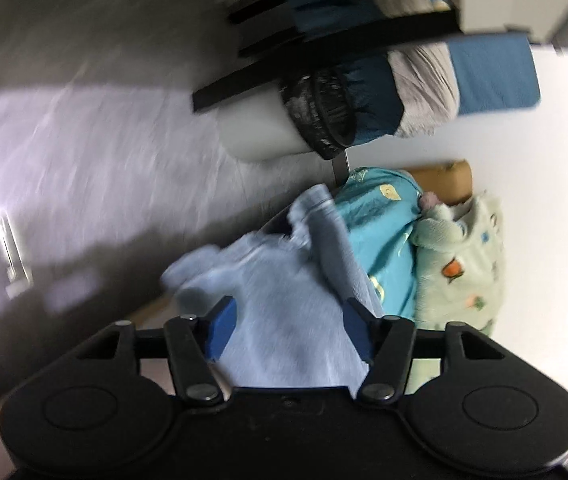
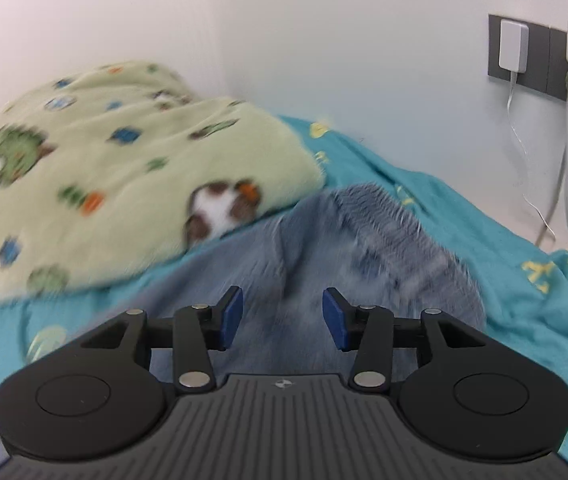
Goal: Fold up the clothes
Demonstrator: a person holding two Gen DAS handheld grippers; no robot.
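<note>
Fingers of both the left gripper (image 1: 288, 330) and right gripper (image 2: 282, 318) are spread wide (nothing gripped) over the blue sweater (image 2: 364, 248); the frames are blurred.

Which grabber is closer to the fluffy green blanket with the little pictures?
Probably right. The right gripper hovers over the light blue garment beside the green patterned fleece blanket; the left gripper sees the blanket farther off.

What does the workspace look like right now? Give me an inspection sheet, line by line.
Surface: teal patterned sheet on a bed.
Job's things: light blue garment, rumpled, on the sheet.
Clutter: green fleece blanket beside the garment.
Grippers: left gripper and right gripper, jaws open over the garment, gripping nothing.
Cables: two chargers plugged into a wall socket, leads hanging down.
Surroundings: white wall; white bin with black liner.
</note>
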